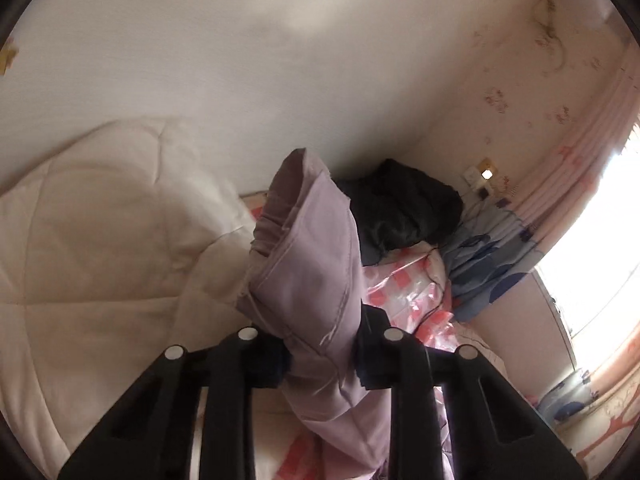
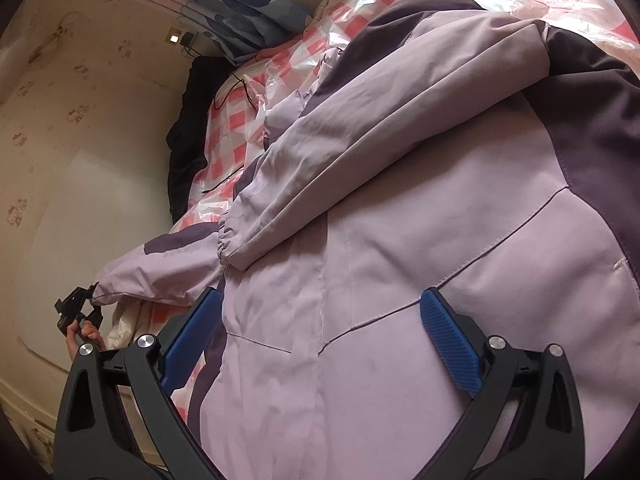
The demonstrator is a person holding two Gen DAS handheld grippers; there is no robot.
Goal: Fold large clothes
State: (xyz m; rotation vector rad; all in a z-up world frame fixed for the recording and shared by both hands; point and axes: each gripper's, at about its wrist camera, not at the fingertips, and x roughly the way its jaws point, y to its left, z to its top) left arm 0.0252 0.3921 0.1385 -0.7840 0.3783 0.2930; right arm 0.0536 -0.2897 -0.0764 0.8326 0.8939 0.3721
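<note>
A large lilac jacket [image 2: 400,280] with dark purple panels lies spread on the bed. One sleeve [image 2: 360,136] is folded across its front. My left gripper [image 1: 320,356] is shut on the other sleeve [image 1: 308,248] near its elastic cuff and holds it up off the bed. The left gripper also shows in the right wrist view [image 2: 78,308], gripping that sleeve's end at the far left. My right gripper [image 2: 324,340] is open and empty, hovering just over the jacket's front near the zip line.
The bed has a pink checked cover under clear plastic [image 2: 228,128]. A cream quilt [image 1: 100,240] lies left, a dark garment [image 1: 400,204] and a blue patterned pillow [image 1: 484,256] at the head. A wall [image 1: 280,60] and curtained window [image 1: 592,216] stand behind.
</note>
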